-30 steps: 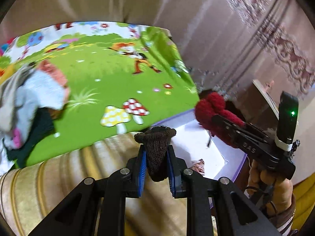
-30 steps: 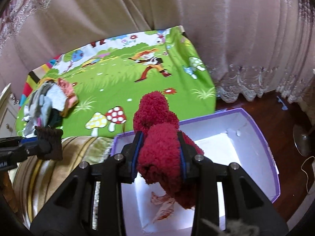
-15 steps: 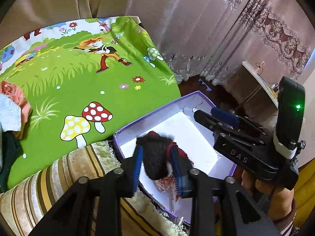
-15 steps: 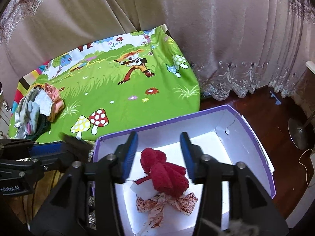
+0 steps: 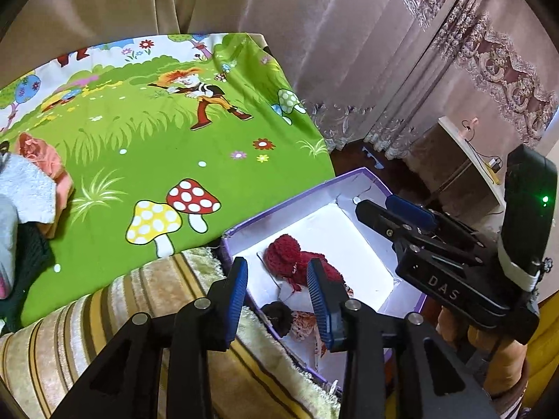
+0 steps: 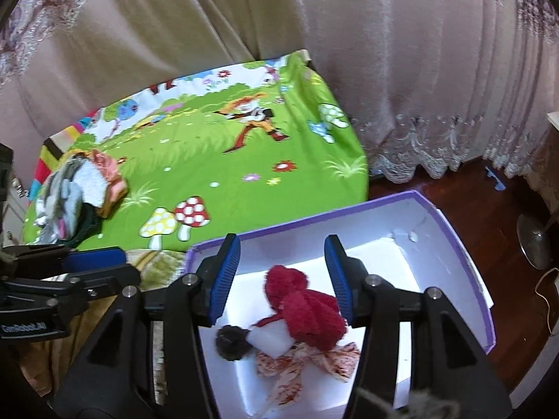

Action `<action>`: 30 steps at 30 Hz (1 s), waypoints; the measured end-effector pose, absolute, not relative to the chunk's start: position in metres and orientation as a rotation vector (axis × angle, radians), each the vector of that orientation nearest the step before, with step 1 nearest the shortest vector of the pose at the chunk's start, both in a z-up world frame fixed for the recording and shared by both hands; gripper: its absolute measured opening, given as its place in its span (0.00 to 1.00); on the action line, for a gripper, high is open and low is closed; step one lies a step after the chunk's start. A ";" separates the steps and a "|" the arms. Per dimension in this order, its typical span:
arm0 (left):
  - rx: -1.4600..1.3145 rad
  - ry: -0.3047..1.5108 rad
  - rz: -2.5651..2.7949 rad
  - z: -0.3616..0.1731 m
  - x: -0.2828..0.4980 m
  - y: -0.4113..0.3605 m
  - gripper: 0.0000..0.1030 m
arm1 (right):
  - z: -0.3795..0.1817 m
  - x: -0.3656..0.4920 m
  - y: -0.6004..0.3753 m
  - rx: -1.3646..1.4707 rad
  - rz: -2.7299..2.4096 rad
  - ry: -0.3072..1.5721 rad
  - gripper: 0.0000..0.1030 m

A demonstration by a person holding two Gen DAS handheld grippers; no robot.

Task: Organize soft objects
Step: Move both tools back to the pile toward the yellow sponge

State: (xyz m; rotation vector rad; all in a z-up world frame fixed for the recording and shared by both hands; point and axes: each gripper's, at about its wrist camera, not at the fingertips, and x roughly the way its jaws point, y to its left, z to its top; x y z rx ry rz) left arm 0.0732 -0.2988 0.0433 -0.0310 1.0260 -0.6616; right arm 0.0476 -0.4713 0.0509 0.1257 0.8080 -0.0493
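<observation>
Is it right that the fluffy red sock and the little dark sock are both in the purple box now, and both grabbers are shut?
Not quite. The red sock and dark sock do lie in the purple box, but the right gripper and left gripper are both open, holding nothing. Each wrist view shows it.

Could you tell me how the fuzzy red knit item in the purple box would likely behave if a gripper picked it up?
The red knit item looks thick and fluffy, so it would probably squash and droop rather than hold shape. It seems light for its bulk. Its fuzzy yarn should grip well, and lying slumped in the purple box, it seems unlikely to roll.
</observation>
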 end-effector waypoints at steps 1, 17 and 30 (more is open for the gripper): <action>-0.037 1.023 -0.658 0.044 0.073 -0.296 0.36 | 0.052 0.048 -0.468 0.127 -0.038 0.807 0.57; -0.177 0.952 -0.483 0.052 0.086 -0.188 0.36 | 0.061 0.059 -0.401 0.084 0.111 0.824 0.67; -0.319 0.889 -0.326 0.063 0.099 -0.070 0.36 | 0.070 0.085 -0.317 0.053 0.281 0.842 0.70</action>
